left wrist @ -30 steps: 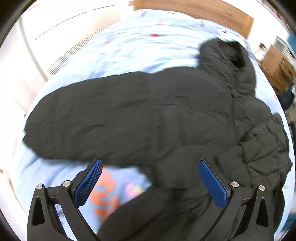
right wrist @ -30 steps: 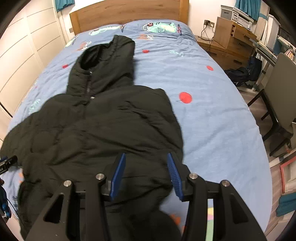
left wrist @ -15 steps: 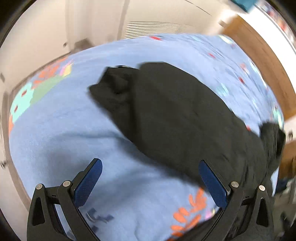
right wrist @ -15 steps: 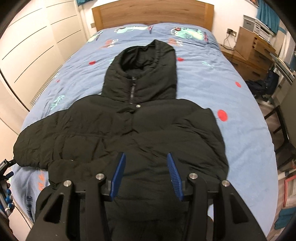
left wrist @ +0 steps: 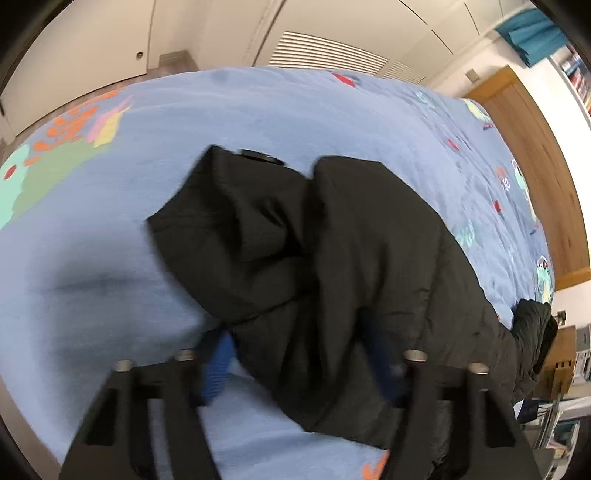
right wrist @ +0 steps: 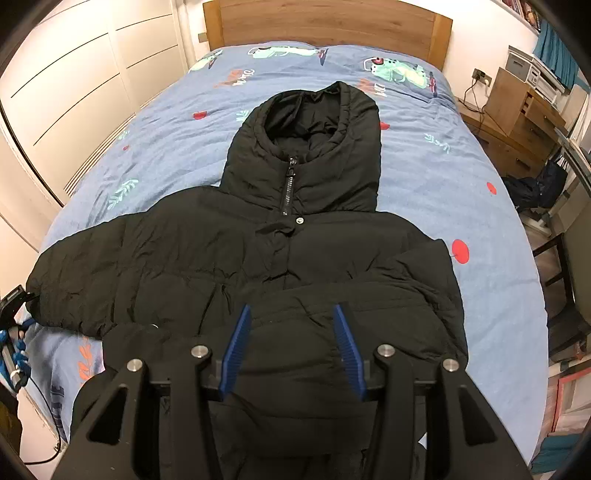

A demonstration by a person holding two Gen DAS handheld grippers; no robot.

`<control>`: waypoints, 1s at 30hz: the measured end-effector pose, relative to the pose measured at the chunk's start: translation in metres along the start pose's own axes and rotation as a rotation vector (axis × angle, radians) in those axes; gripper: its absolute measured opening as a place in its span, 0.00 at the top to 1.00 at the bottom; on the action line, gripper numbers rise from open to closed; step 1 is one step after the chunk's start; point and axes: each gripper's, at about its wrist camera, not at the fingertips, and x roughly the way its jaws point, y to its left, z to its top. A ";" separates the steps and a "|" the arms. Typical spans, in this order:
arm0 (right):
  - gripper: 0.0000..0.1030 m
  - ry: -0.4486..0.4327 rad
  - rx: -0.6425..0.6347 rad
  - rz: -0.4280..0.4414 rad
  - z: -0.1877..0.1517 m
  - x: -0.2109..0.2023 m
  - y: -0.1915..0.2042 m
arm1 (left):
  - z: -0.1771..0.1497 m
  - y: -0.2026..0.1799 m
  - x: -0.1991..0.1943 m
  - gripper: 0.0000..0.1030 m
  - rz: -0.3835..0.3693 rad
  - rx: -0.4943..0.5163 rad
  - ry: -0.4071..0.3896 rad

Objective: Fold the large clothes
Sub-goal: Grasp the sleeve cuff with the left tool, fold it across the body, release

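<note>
Jacket: black hooded jacket (right wrist: 258, 258) lies front-up on the bed (right wrist: 498, 229), hood at 12 o'clock.
Change: left tongs (left wrist: 299, 358) have swung from bare sheet onto the outstretched sleeve (left wrist: 258, 229), closing in; sleeve fold likely next.
Right tongs (right wrist: 291, 347): released, hovering over the hem.
Hidden: left tongs blurred, fabric covers the pads; grip cannot be told.

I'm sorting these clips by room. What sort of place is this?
Most likely a bedroom: a bed with a wooden headboard and blue patterned bedcover, a wooden dresser beside it, and a black jacket spread out.
</note>
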 end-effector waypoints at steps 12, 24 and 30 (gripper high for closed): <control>0.56 -0.019 0.028 -0.014 0.000 -0.022 -0.029 | -0.019 -0.063 -0.047 0.89 -0.094 0.130 -0.026; 0.56 -0.082 0.114 -0.018 -0.010 -0.061 -0.080 | -0.085 -0.191 -0.120 0.91 -0.270 0.441 -0.034; 0.56 -0.102 0.166 -0.014 -0.025 -0.073 -0.105 | -0.140 -0.253 -0.134 0.91 -0.317 0.634 0.023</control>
